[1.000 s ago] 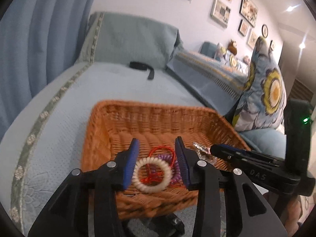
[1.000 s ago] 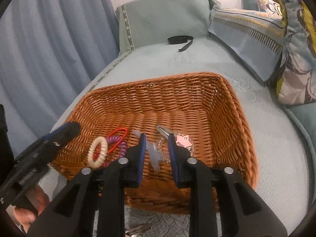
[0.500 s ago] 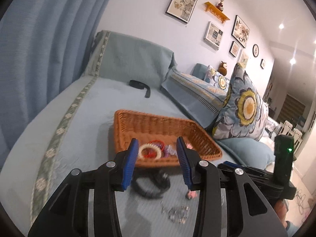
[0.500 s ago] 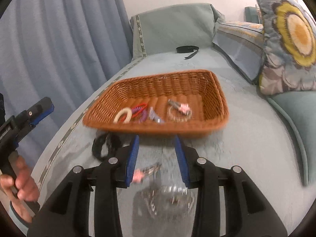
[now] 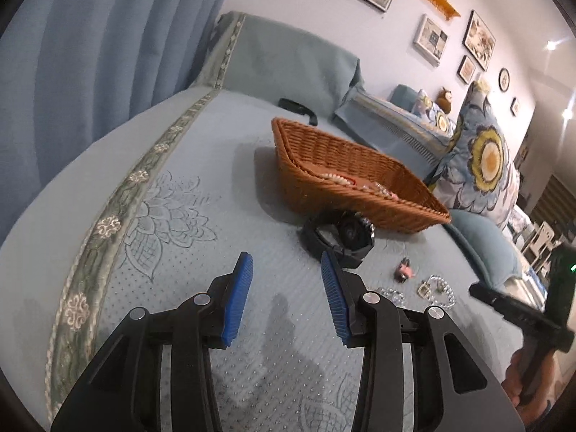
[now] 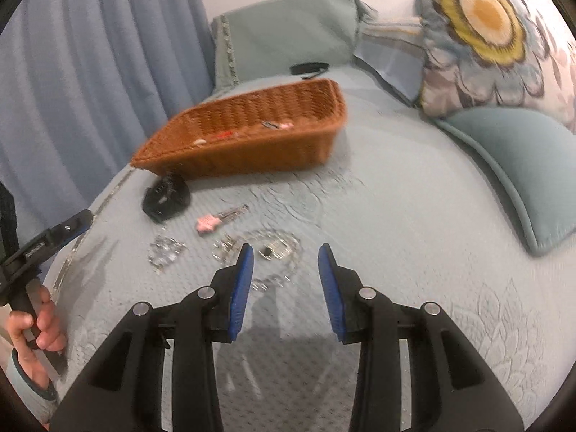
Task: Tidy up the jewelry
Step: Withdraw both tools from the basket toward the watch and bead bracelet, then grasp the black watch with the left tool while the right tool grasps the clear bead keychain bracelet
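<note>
Jewelry pieces on blue bedspread, crystal bracelet at 11 o'clock of right gripper, jaws wide apart, empty, left gripper likewise gaping, black watch at 1 o'clock, wicker basket beyond

We see open bed ahead of the left fingers. To their right the watch lies touching the basket. Ahead of the right fingers lie the chain, clip and crystals; the cushion bounds the right.
</note>
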`<move>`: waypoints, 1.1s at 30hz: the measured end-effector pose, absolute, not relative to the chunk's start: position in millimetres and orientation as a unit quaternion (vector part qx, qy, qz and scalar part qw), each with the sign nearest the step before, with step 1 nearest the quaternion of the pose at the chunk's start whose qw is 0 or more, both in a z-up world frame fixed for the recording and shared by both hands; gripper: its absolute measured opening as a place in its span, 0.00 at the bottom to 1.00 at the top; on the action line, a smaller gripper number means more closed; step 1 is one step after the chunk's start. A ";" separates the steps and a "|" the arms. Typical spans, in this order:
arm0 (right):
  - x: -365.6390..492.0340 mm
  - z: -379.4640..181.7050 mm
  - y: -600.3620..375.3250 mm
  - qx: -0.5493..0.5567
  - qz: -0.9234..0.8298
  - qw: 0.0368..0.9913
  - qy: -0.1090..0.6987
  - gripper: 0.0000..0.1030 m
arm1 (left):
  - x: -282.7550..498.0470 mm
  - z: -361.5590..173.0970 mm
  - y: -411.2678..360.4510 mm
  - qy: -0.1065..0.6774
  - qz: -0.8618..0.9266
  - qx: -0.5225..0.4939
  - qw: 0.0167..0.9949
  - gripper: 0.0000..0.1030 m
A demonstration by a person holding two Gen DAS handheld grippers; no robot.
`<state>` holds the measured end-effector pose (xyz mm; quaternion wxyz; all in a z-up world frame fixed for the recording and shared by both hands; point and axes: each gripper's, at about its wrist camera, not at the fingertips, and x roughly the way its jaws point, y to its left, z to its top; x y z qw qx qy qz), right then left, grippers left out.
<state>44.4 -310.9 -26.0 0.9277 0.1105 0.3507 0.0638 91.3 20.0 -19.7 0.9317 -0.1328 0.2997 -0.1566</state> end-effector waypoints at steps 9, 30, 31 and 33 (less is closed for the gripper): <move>50.9 -34.7 -310.3 0.116 0.067 0.916 0.378 0.33 | 92.1 -26.6 18.9 0.310 -0.160 -0.129 0.928 0.37; 79.3 -39.9 -289.5 0.074 0.049 0.910 0.404 0.16 | 181.5 -32.8 -36.7 0.416 -0.172 -0.143 0.882 0.42; 79.3 -39.9 -288.7 0.072 0.048 0.911 0.404 0.16 | 186.7 -37.4 -40.7 0.425 -0.171 -0.142 0.878 0.42; 78.9 -40.0 -288.4 0.071 0.048 0.911 0.403 0.16 | 192.3 -44.0 -45.5 0.436 -0.161 -0.133 0.876 0.37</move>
